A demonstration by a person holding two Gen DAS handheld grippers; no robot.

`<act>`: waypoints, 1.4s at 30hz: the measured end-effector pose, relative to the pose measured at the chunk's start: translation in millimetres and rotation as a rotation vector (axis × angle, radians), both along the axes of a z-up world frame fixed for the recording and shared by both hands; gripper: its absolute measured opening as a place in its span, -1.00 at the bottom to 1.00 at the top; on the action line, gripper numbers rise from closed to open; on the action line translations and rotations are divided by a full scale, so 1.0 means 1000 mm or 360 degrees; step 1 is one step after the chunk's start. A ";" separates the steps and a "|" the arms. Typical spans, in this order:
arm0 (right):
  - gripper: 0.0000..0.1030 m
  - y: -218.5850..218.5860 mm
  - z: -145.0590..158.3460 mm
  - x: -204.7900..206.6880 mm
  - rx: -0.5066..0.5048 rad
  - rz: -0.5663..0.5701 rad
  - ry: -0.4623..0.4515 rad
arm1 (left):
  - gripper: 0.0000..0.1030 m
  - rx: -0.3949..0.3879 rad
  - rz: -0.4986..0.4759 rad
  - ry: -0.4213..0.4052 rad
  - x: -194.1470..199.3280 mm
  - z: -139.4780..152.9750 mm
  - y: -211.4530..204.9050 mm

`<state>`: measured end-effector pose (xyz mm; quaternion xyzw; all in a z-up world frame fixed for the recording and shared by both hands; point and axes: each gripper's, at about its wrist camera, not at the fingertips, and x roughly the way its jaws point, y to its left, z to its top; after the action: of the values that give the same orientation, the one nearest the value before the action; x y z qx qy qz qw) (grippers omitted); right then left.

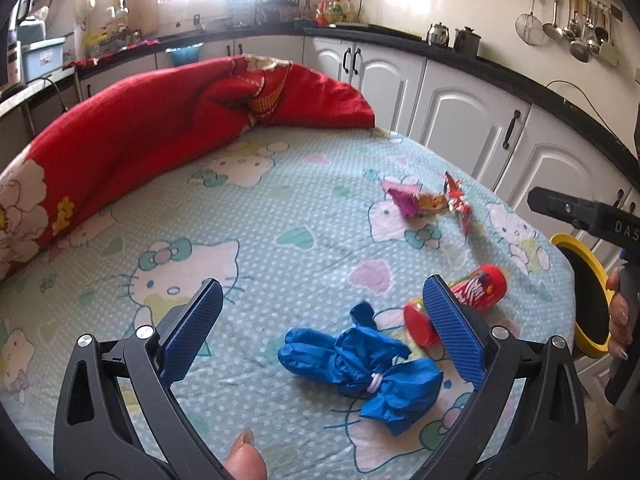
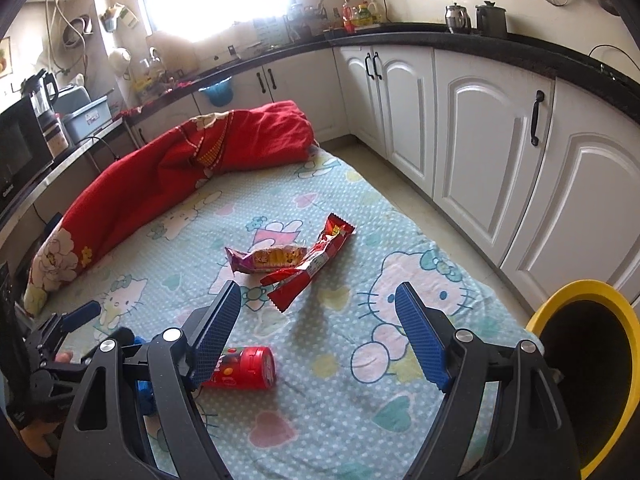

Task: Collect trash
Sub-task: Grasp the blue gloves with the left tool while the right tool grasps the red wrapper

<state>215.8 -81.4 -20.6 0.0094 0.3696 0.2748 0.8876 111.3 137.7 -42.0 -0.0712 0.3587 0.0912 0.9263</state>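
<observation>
Trash lies scattered across the cartoon-cat bed sheet [image 2: 400,208], and I take the yellow bin [image 2: 624,320] at the bed's near right corner as my landmark. Closest to the bin is the red can [image 2: 244,368], lying on its side; farther up the bed from it sit two snack wrappers [image 2: 296,262], one overlapping the other. On the far side of the can from the bin is a crumpled blue bag [image 1: 360,364], tied off at the middle. My left claw [image 1: 322,336] is released, jaws spread wide over the blue bag without touching it. My right claw [image 2: 318,334] is likewise released and empty, hovering between the can and the wrappers. I judge that the pickup has not yet begun. The risks I see: the can will probably roll away from the bin if a finger nudges it sideways; the soft sheet may bunch into the jaws along with the thin wrappers; the limp bag could slip out if I pinch only a loose fold; and my two claws sit close enough to collide over the can.
</observation>
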 end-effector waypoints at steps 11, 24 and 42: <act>0.41 0.028 -0.026 0.034 -0.0010 -0.0024 0.0164 | 0.46 -0.0164 -0.0024 0.0095 0.003 -0.023 0.012; -0.86 0.023 -0.059 0.062 0.0002 -0.0134 0.0352 | -0.43 -0.0189 -0.0073 0.0179 0.006 -0.035 0.011; -0.99 -0.051 -0.043 0.017 0.0026 -0.0106 0.0198 | -0.90 -0.0233 -0.0064 0.0082 -0.004 -0.003 0.011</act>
<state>232.6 -132.6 -63.6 0.0460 0.4211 0.2472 0.8715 106.9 149.2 -44.6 -0.1292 0.3896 0.0480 0.9106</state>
